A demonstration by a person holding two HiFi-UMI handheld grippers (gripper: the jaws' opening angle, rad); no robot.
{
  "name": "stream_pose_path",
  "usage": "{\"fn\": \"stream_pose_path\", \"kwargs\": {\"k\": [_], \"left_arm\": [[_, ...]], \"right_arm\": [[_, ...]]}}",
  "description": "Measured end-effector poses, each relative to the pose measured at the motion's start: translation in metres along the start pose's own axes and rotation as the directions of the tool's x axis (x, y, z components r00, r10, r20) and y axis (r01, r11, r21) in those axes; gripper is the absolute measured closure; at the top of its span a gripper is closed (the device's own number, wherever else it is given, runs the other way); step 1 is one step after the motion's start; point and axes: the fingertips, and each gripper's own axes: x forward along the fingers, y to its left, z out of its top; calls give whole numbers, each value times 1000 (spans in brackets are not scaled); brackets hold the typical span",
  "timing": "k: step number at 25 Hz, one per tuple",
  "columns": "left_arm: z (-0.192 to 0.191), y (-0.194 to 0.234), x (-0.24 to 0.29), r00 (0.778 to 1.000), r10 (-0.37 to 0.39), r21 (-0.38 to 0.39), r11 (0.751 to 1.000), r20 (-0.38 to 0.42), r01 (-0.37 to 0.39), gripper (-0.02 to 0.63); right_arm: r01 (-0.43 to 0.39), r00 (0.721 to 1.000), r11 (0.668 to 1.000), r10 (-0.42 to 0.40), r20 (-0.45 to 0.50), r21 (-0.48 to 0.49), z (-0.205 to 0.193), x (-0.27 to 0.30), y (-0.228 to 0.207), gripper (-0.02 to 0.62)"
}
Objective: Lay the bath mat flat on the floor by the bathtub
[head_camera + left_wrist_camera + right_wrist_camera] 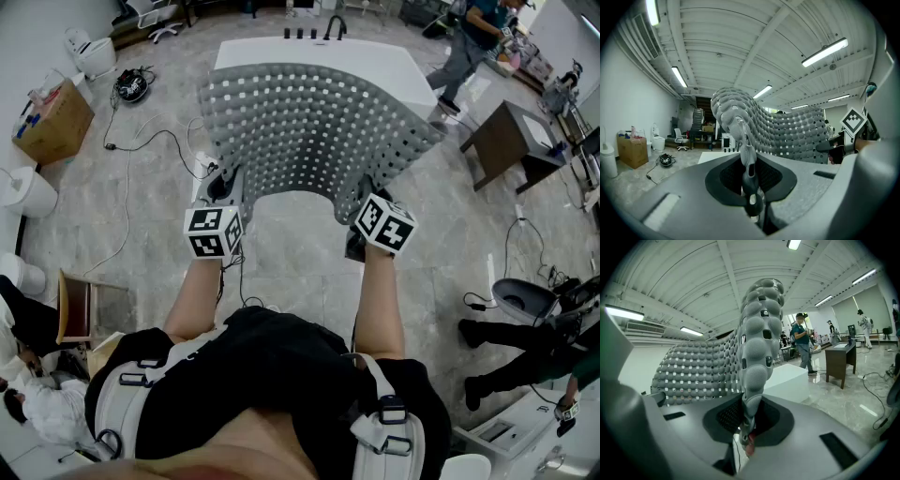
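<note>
A grey bath mat (314, 127) with a grid of square holes hangs spread in the air between both grippers, in front of the white bathtub (375, 58). My left gripper (225, 187) is shut on the mat's near left corner, and the mat (754, 124) rises from between its jaws. My right gripper (366, 217) is shut on the near right corner, where the bobbled mat (757, 343) stands up from its jaws. The mat's far edge curls over and hides the tub's near rim.
Marble floor (291, 258) lies below the mat. A dark wooden table (511, 141) stands right of the tub, with a person (469, 42) walking behind it. A cardboard box (52, 122), a toilet (89, 52) and cables (141, 141) sit at left. Seated people are at both lower corners.
</note>
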Motion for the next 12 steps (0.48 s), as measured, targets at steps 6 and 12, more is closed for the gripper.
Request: {"fn": "stream_pose_path", "kwargs": {"k": [6,12], "left_arm": [[-6,-14,-4,1000,3,-5,1000,-13,-3,565],[-8,-22,-7,1000,-5,27,1000,-12,6,565]], "right_arm": [[2,1000,1000,-2,2,-11,-8,-17,-8,554],[-27,1000,1000,27,10,2,-14,-24,-10,545]]}}
